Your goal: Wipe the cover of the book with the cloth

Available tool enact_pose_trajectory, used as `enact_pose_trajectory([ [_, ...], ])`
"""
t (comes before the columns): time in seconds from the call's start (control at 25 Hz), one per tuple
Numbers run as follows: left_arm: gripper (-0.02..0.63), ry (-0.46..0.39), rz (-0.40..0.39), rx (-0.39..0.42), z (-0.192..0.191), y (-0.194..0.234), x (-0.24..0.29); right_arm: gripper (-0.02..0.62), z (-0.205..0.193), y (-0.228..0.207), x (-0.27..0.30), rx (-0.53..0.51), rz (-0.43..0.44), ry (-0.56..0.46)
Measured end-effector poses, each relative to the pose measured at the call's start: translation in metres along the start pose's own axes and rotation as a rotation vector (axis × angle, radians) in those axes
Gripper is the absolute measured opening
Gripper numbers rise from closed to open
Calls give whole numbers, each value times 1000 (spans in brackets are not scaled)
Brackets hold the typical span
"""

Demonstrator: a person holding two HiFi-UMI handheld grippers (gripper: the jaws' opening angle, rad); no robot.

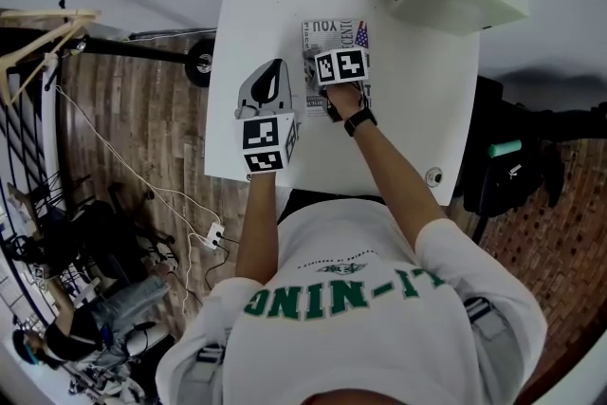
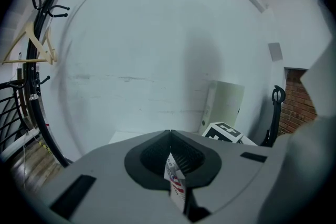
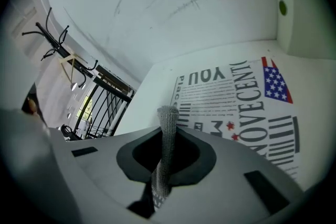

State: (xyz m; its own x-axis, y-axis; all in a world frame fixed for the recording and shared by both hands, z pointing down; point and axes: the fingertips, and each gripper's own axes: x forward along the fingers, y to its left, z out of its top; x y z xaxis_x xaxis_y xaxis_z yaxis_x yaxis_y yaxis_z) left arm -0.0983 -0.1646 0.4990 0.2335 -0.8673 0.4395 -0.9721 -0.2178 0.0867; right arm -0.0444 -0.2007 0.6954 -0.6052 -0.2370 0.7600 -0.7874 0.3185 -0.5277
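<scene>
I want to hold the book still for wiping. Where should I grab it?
Probably its thin left edge, coming in from the left: the book lies flat on the table, so only an edge fits between jaws, and the cloth hangs over the cover.

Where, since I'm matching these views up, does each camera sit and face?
Head view: on the head, facing steeply down at table and book; shows arms, shirt.
Left gripper view: on the left gripper, facing the wall; jaws shut on the book.
Right gripper view: on the right gripper, facing the cover; jaws shut on the cloth.
All three share the book.
</scene>
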Motion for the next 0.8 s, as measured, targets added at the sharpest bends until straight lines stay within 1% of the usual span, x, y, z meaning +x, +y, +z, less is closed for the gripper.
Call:
enact_pose_trajectory([
  [0.12,14,4,-23,3,-1,-10,4,32,0,-26,-21,26,-34,-26],
  [0.36,14,-3,-73,5,3,-33,15,32,2,-94,-73,93,-138,-91],
  [0.48,14,-8,-87,6,5,-40,19,32,2,-115,-89,125,-168,-115],
  [0.68,14,-11,-78,5,4,-37,16,32,2,-122,-94,136,-200,-126],
  [0.72,14,-12,-71,4,4,-35,14,32,2,-121,-93,149,-196,-128],
  [0.8,14,-12,-56,2,3,-30,10,32,0,-109,-86,174,-156,-123],
])
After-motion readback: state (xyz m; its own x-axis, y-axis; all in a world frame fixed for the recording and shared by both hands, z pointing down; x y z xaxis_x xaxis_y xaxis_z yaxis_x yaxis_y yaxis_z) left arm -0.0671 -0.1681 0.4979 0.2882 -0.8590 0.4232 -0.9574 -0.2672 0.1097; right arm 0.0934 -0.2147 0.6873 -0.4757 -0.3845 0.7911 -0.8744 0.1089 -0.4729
